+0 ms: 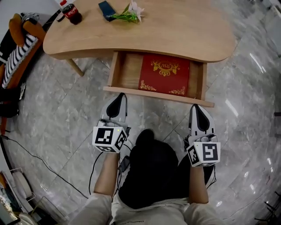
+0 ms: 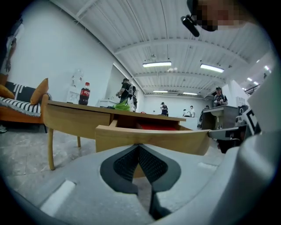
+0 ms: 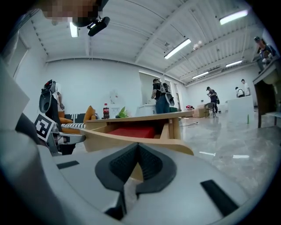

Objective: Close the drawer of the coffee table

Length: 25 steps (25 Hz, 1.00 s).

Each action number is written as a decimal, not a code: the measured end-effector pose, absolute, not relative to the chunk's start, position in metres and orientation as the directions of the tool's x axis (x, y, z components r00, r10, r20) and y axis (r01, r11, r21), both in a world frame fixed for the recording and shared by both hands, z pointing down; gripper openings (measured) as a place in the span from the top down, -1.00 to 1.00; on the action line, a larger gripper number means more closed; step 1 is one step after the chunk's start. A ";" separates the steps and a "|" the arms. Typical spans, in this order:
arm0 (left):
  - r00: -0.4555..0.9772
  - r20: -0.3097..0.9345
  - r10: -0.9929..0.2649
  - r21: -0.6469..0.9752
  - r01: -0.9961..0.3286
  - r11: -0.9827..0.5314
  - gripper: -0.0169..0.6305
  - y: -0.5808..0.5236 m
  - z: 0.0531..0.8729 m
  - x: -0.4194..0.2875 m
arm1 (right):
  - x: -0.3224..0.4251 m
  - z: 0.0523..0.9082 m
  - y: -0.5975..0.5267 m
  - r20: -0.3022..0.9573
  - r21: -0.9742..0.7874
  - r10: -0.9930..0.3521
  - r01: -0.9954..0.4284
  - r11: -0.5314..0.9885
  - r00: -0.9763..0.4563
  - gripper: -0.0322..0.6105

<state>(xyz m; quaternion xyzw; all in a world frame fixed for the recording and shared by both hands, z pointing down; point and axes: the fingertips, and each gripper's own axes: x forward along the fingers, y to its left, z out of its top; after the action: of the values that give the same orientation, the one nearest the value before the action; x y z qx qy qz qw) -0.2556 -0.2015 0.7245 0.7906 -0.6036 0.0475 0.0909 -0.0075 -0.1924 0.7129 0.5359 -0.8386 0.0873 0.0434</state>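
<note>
Floor: I see grey marbled tile (image 1: 66, 114) spread under everything, with a thin black cable trailing across it at the lower left.
Coffee table: a pale wooden table (image 1: 175, 30) with a rounded, curving top fills the upper part of my head view, and one slanted leg shows below its left edge.
Drawer: the drawer (image 1: 158, 94) stands pulled well out from under the tabletop toward me, its long wooden front board nearest the grippers.
Red box: a flat red box (image 1: 164, 75) with gold ornament lies inside the drawer, toward its right side, leaving bare wood on the left.
Striped cushion: a black-and-white cushion (image 1: 17, 52) sits on the seat at the far left, beside something orange.
Left gripper: my left gripper (image 1: 118, 97) points at the left end of the drawer front, its jaws pressed together with nothing between them. I cannot tell whether the tips touch the board.
Right gripper: my right gripper (image 1: 197, 107) points at the right end of the same board, jaws likewise clenched and empty, and contact is again unclear.
Cola bottle: a dark bottle (image 1: 70, 12) with a red label stands on the tabletop's far left.
Sprig: green leaves with a white flower (image 1: 127, 15) lie near the top's middle.
Dark item: a small flat dark object (image 1: 106, 9) lies just beside the sprig.
</note>
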 end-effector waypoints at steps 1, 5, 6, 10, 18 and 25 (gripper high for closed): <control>0.267 0.190 -0.945 0.084 -0.963 -0.255 0.92 -0.201 0.723 -0.256 | -0.008 0.712 -0.191 0.165 -0.102 -0.894 -0.909 0.404 -0.416 0.85; 0.284 0.149 -0.947 0.085 -0.958 -0.274 0.92 -0.200 0.708 -0.257 | -0.009 0.696 -0.192 0.137 -0.065 -0.903 -0.914 0.402 -0.407 0.85; 0.283 0.144 -0.948 0.079 -0.958 -0.274 0.92 -0.202 0.704 -0.257 | -0.009 0.692 -0.196 0.128 -0.057 -0.907 -0.915 0.398 -0.402 0.85; 0.276 0.161 -0.947 0.067 -0.961 -0.269 0.92 -0.217 0.705 -0.255 | -0.007 0.692 -0.209 0.130 -0.072 -0.920 -0.929 0.363 -0.369 0.85; 0.295 0.126 -0.947 0.078 -0.955 -0.287 0.92 -0.237 0.703 -0.253 | -0.004 0.690 -0.229 0.098 -0.034 -0.949 -0.954 0.297 -0.299 0.85; 0.280 0.109 -0.954 0.068 -0.959 -0.274 0.92 -0.253 0.703 -0.256 | -0.006 0.700 -0.240 0.111 -0.025 -0.971 -0.977 0.212 -0.213 0.85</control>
<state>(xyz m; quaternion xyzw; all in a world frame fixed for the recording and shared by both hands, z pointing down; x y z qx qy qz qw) -0.2563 -0.2529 0.7027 0.7978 -0.5994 0.0234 0.0601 -0.0065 -0.2401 0.7005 0.6263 -0.7775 0.0446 0.0354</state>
